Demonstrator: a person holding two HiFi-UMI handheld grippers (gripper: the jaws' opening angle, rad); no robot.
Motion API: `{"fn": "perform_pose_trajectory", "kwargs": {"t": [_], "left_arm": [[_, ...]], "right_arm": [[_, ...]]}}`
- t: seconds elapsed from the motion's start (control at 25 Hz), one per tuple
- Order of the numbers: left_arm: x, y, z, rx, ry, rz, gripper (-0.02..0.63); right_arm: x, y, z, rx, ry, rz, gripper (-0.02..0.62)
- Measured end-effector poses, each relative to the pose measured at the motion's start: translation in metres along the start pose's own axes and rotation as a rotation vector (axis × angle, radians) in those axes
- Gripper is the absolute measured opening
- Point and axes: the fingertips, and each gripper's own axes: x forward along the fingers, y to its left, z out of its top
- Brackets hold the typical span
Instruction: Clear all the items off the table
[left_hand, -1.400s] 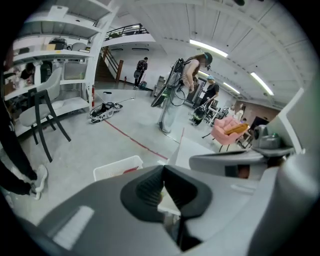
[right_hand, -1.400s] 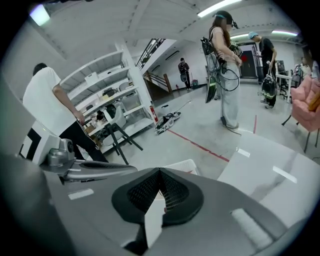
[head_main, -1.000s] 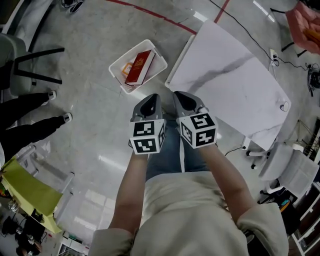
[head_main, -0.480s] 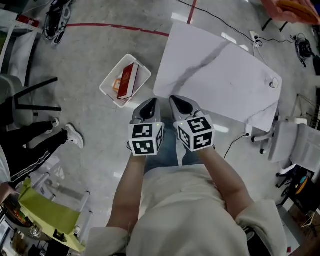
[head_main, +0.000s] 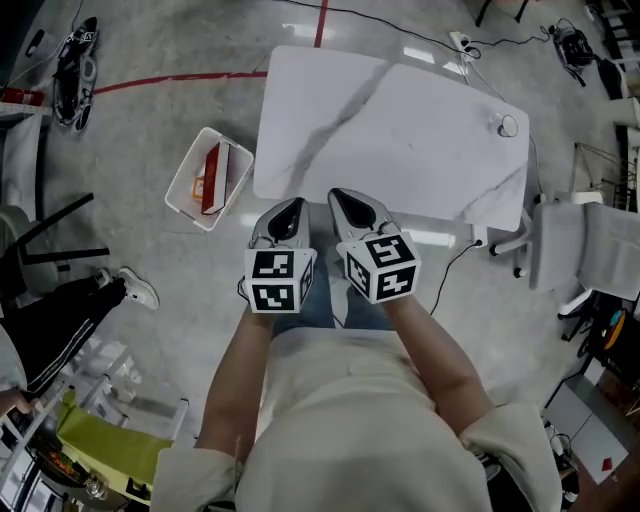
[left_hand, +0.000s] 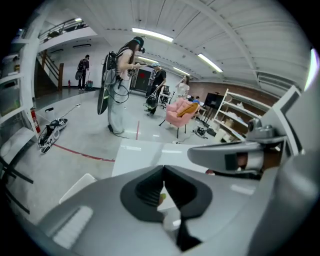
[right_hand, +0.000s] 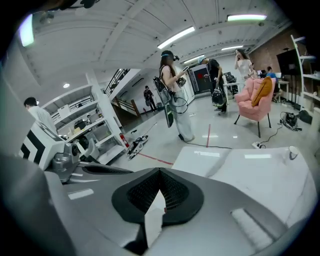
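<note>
A white marble-pattern table (head_main: 400, 140) lies ahead of me, bare except for a small round white thing (head_main: 508, 125) at its far right corner. On the floor to its left stands a white bin (head_main: 187, 192) with a red book (head_main: 212, 178) in it. My left gripper (head_main: 285, 220) and right gripper (head_main: 350, 210) hang side by side over the table's near edge, both shut with nothing in them. In the left gripper view the shut jaws (left_hand: 162, 171) point over the table (left_hand: 142, 152). The right gripper view shows shut jaws (right_hand: 160, 172) and the table (right_hand: 250, 172).
A white office chair (head_main: 590, 255) stands right of the table, with a cable and power strip (head_main: 462, 42) behind it. A seated person's legs (head_main: 70, 310) are at the left. Several people and a pink armchair (right_hand: 255, 97) stand farther back.
The view has swung so that the table now lies straight ahead and the bin sits further left. Both grippers stay shut and together, closer to the table's near edge.
</note>
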Motion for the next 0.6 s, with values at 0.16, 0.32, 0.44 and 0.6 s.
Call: {"fn": "perform_pose_trajectory", "kwargs": {"t": [0.16, 0.32, 0.44, 0.6], "left_arm": [[0.021, -0.051, -0.004, 0.018, 0.014, -0.026, 0.009], [0.04, -0.103, -0.007, 0.033, 0.013, -0.052, 0.009], [0.05, -0.139, -0.008, 0.056, 0.016, -0.073, 0.009], [0.062, -0.183, -0.005, 0.082, 0.01, -0.101, 0.009]], "right_arm": [[-0.037, -0.046, -0.008, 0.015, -0.014, -0.04, -0.002], [-0.075, -0.091, -0.023, 0.038, -0.026, -0.081, -0.002], [-0.1, -0.12, -0.03, 0.049, -0.035, -0.104, -0.002], [-0.126, -0.153, -0.034, 0.072, -0.057, -0.128, -0.002]]}}
